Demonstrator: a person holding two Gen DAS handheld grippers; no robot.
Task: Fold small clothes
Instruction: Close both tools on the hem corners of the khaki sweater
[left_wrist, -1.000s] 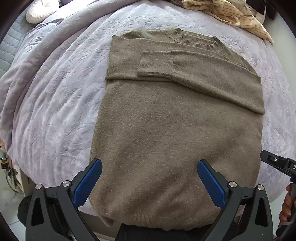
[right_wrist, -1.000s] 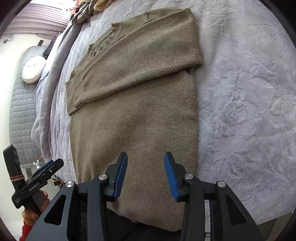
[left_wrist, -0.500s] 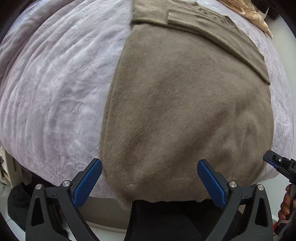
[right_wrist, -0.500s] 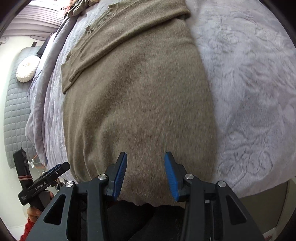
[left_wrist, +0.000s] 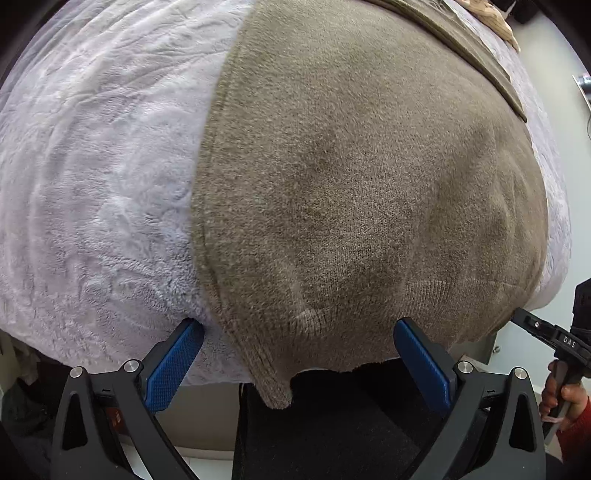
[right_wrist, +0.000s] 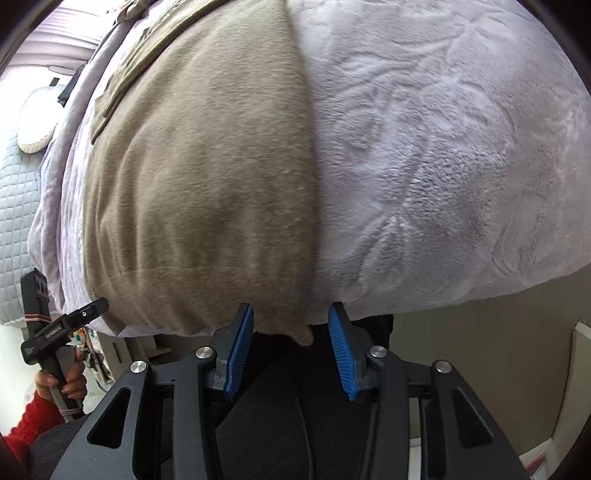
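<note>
An olive-brown knit sweater (left_wrist: 362, 192) lies flat on the lavender fleece blanket (left_wrist: 96, 192), sleeves folded across the chest at the far end. Its hem hangs over the near bed edge. My left gripper (left_wrist: 299, 332) is wide open at the hem's left corner, which droops between its blue pads. My right gripper (right_wrist: 291, 317) is open at the hem's right corner (right_wrist: 301, 334), which hangs between its pads. The sweater (right_wrist: 207, 184) also fills the left of the right wrist view. Each gripper shows in the other's view.
The blanket (right_wrist: 443, 166) covers the bed out to the right. A round white cushion (right_wrist: 35, 125) and a quilted grey headboard (right_wrist: 18, 229) stand at the far left. A beige garment (left_wrist: 496, 18) lies at the far end.
Both grippers have dropped and moved in close to the sweater's hem at the near bed edge. The far end of the sweater has slid out of view. Both stay open.
</note>
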